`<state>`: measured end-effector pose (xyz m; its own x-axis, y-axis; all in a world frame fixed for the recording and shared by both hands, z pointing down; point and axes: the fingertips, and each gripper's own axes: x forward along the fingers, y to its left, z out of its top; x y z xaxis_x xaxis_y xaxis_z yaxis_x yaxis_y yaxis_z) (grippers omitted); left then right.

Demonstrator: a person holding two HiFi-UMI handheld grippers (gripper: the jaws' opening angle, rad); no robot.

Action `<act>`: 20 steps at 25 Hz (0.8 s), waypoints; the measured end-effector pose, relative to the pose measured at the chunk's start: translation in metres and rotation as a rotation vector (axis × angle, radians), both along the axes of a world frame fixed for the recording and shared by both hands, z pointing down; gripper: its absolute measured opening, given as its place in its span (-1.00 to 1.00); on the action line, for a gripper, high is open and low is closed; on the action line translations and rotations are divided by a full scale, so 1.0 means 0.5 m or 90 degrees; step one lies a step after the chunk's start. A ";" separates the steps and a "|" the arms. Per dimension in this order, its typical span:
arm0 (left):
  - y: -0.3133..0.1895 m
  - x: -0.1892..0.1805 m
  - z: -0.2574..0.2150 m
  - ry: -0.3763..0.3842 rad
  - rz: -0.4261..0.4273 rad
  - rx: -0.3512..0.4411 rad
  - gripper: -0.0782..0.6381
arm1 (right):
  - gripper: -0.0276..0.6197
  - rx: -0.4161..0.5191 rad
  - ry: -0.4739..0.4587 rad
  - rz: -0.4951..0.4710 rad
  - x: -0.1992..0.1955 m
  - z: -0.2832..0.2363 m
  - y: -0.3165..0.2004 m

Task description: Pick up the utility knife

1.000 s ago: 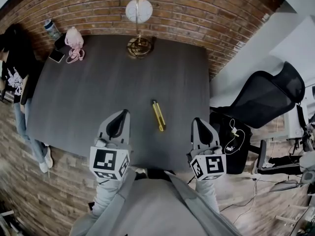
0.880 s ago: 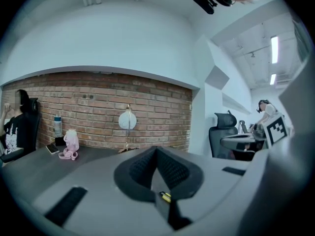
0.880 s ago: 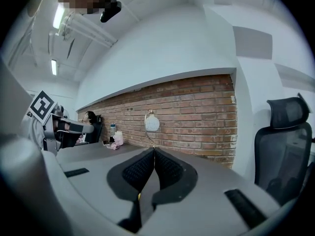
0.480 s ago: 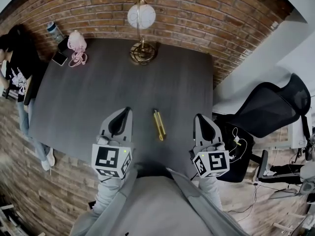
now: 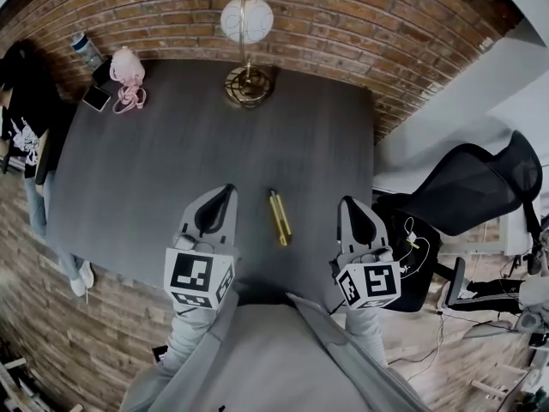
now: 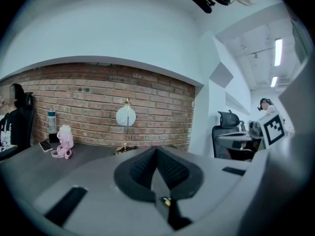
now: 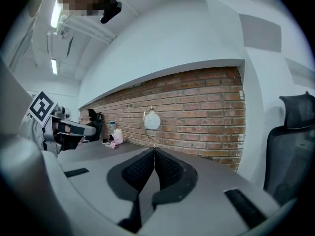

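Yellow knife (image 5: 278,217) lies flat on the dark table (image 5: 171,153), untouched, between the left gripper (image 5: 226,192) and the right gripper (image 5: 350,204). Both grippers hover clenched shut with nothing in them.

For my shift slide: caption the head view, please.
Left gripper and right gripper, both shut, flank the slim yellow utility knife on the dark grey table.

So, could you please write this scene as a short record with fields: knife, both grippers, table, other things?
surface: dark grey table
utility knife: yellow, flat on the table, between the two grippers, untouched
left gripper: shut, empty
right gripper: shut, empty
far edge: globe lamp, pink item, phone
task state: knife not yet picked up
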<state>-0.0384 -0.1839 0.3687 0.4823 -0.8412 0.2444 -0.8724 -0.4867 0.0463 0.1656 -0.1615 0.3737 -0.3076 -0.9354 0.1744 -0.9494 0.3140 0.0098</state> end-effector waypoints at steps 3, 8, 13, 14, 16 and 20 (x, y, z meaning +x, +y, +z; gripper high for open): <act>-0.004 0.002 0.009 0.005 0.006 -0.006 -0.73 | -0.86 -0.006 0.004 0.002 -0.005 0.007 -0.002; -0.004 -0.003 0.023 0.008 0.014 -0.014 -0.73 | -0.86 -0.018 0.010 -0.002 -0.023 0.030 -0.003; -0.006 -0.007 0.040 0.010 0.017 -0.026 -0.73 | -0.86 -0.045 0.021 -0.011 -0.041 0.072 -0.010; -0.006 -0.008 0.044 0.010 0.017 -0.028 -0.73 | -0.86 -0.052 0.022 -0.013 -0.045 0.082 -0.010; -0.006 -0.011 0.052 0.010 0.018 -0.034 -0.73 | -0.86 -0.067 0.022 -0.018 -0.055 0.104 -0.010; -0.005 -0.017 0.070 0.011 0.019 -0.047 -0.73 | -0.86 -0.101 0.021 -0.048 -0.078 0.155 -0.012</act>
